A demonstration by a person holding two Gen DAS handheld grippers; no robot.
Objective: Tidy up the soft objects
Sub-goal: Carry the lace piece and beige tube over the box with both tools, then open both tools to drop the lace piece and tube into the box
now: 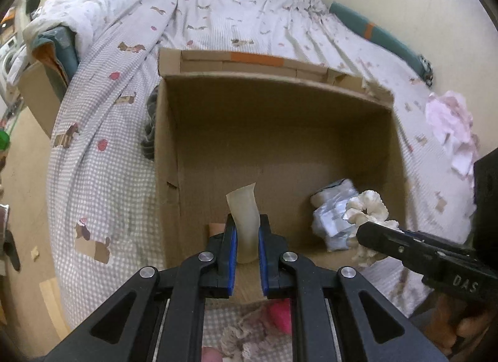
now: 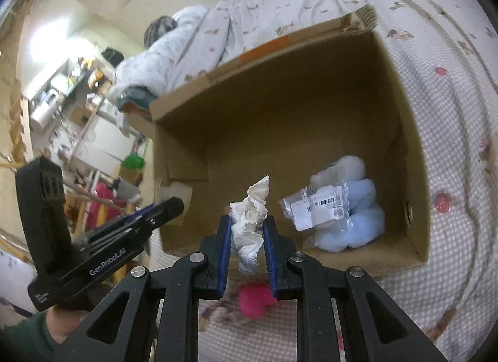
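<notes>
Your left gripper (image 1: 246, 239) pinches a pale, floppy rubbery sleeve (image 1: 244, 215); your right gripper (image 2: 247, 239) clamps a frilly cream fabric scrunchie (image 2: 250, 221). Both look light and squashy; hold them mid-body.

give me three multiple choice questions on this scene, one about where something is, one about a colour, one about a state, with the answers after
1. Where is the pale blue plush toy?
A. inside the cardboard box
B. on the pillow
C. on the floor

2. What colour are the pads of the left hand-held gripper?
A. red
B. blue
C. yellow

3. What is the state of the right hand-held gripper?
A. open and empty
B. shut on a pen
C. shut on a ruffled white scrunchie

Answers:
1. A, the plush toy lies in the box's near right corner, partly wrapped in a clear labelled bag.
2. B, blue strips line the inner faces of both fingers, which grip a translucent soft piece.
3. C, the ruffled fabric is pinched between the two pads and sticks out above them.
</notes>
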